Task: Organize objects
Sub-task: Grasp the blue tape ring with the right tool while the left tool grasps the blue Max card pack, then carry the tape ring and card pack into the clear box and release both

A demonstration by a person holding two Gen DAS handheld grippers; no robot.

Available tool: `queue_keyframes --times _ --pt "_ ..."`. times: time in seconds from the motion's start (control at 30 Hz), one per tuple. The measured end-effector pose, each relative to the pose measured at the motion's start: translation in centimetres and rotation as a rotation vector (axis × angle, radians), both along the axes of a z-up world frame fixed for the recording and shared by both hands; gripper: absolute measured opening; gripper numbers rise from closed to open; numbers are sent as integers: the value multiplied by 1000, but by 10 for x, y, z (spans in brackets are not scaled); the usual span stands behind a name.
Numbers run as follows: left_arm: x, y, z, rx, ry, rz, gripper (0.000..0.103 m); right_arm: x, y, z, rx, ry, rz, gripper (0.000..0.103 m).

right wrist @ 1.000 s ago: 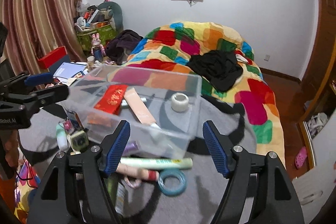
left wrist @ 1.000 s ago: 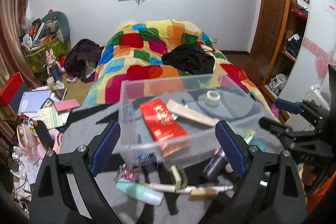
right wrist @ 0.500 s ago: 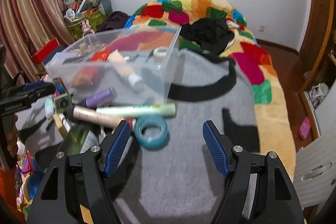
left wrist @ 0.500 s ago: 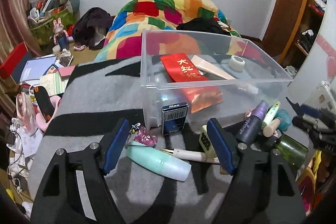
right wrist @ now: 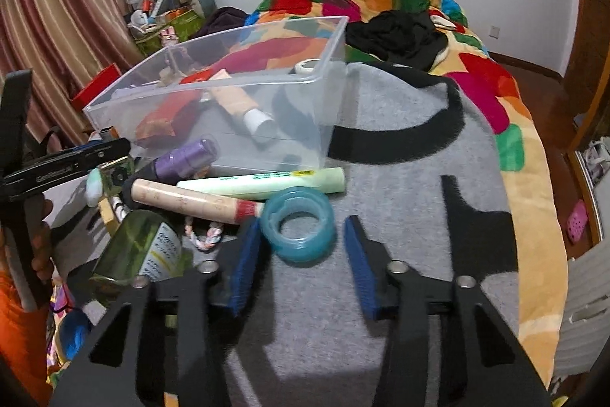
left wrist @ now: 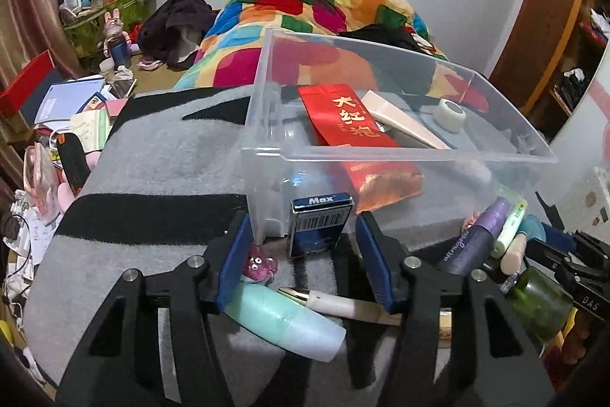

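Left gripper, jaws just narrowing but touching nothing, brackets the blue Max box standing against the clear bin, while the right gripper, likewise narrowing, straddles the untouched teal tape ring on the grey blanket.

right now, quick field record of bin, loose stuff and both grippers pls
bin: clear plastic bin on grey blanket
in bin: red packet, white tape roll
left gripper: jaws just been closing, astride blue Max box, not touching
right gripper: jaws just been closing, teal tape ring between, right pad clear of it
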State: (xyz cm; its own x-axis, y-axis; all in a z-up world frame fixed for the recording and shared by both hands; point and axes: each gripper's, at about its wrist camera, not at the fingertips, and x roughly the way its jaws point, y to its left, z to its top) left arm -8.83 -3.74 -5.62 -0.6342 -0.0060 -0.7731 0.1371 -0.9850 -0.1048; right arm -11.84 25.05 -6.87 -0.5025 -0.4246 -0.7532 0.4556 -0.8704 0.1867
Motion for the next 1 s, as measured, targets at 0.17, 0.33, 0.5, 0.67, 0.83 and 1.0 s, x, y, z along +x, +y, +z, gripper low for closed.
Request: queue_keyframes --times 0.17,0.33,0.5,0.67,0.83,1.0 --pt "4 -2 0 4 16 18 47 6 -2 2 16 30 1 36" --pt "9 -11 1 33 21 30 28 11 5 11 15 57 -21 36" --pt "13 -17 3 69 30 29 25 15 9 20 9 81 -30 36" --pt "21 -13 11 65 54 19 25 18 9 30 17 109 -36 36" --pt "31 -12 28 63 95 10 25 17 10 45 0 144 -39 36" --pt "36 -11 51 72 151 -6 25 13 3 62 -22 187 -30 36"
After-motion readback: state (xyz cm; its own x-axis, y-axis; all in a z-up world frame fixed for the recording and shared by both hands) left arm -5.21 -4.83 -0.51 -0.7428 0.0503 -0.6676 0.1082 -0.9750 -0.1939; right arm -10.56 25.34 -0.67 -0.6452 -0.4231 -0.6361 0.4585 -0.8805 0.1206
